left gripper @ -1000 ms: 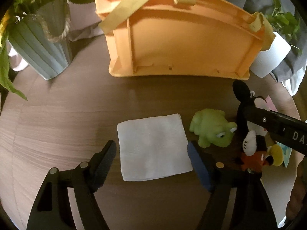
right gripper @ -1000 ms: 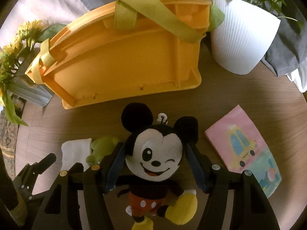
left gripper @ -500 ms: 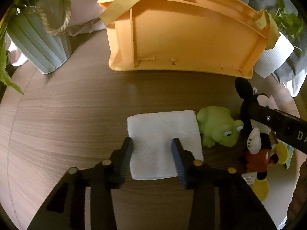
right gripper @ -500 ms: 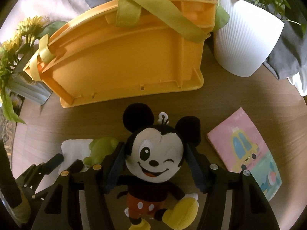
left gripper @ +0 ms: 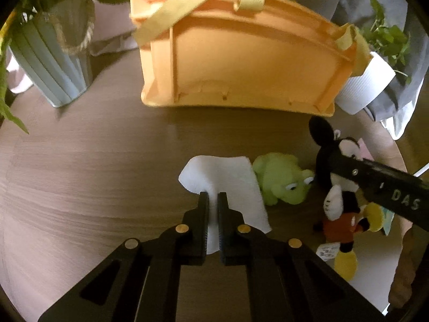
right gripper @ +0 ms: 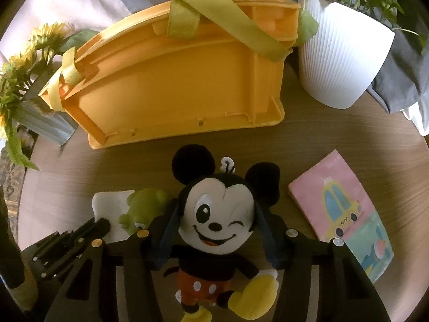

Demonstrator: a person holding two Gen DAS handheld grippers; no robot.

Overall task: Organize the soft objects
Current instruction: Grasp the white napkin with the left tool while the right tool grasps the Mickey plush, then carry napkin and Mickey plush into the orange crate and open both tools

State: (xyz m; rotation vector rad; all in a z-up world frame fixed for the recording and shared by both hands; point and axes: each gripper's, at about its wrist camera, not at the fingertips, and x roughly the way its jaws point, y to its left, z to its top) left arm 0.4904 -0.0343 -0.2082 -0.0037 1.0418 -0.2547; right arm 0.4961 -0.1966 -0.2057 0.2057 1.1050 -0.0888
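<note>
Left gripper just snapped shut on the cloth, bunching it mid-frame off the table, so that pickup looks done. Right gripper still hugs the Mickey at its head, probably squeezing, with the basket waiting at upper center.

Black hand-held gripper — brass screws, white "DAS" lettering.
</note>
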